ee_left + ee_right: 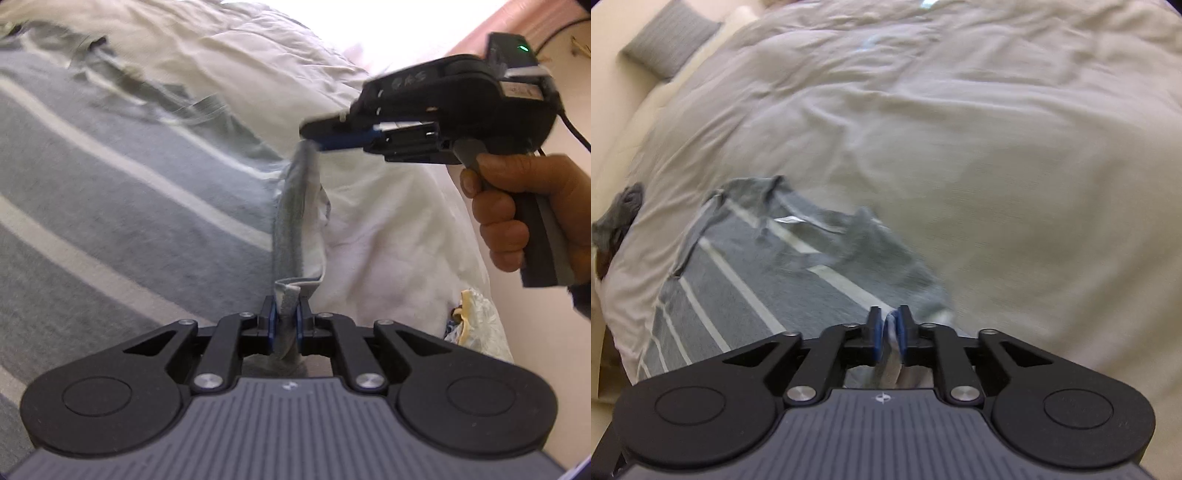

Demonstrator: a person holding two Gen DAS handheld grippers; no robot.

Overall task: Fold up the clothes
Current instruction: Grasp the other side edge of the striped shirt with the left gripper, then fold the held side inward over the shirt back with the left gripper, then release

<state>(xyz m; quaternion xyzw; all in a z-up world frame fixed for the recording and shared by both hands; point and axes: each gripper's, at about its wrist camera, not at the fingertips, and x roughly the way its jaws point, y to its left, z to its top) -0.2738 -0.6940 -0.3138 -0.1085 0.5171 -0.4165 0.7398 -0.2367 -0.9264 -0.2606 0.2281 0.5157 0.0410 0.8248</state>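
A grey garment with white stripes (pixel 110 192) lies spread on a bed; it also shows in the right wrist view (pixel 757 280). My left gripper (pixel 284 314) is shut on the garment's hem. My right gripper (pixel 314 138), held in a hand, is shut on the same hem farther along, so the edge is stretched taut between the two. In the right wrist view my right gripper (pixel 889 332) pinches a fold of the fabric between its blue pads (pixel 875 334). Both views are motion-blurred.
A cream duvet (pixel 997 166) covers the bed. A grey pillow (pixel 670 40) sits at the far left and a dark grey bundle of cloth (pixel 617 221) lies at the left edge. A crumpled patterned item (pixel 469 317) lies by the bed's right side.
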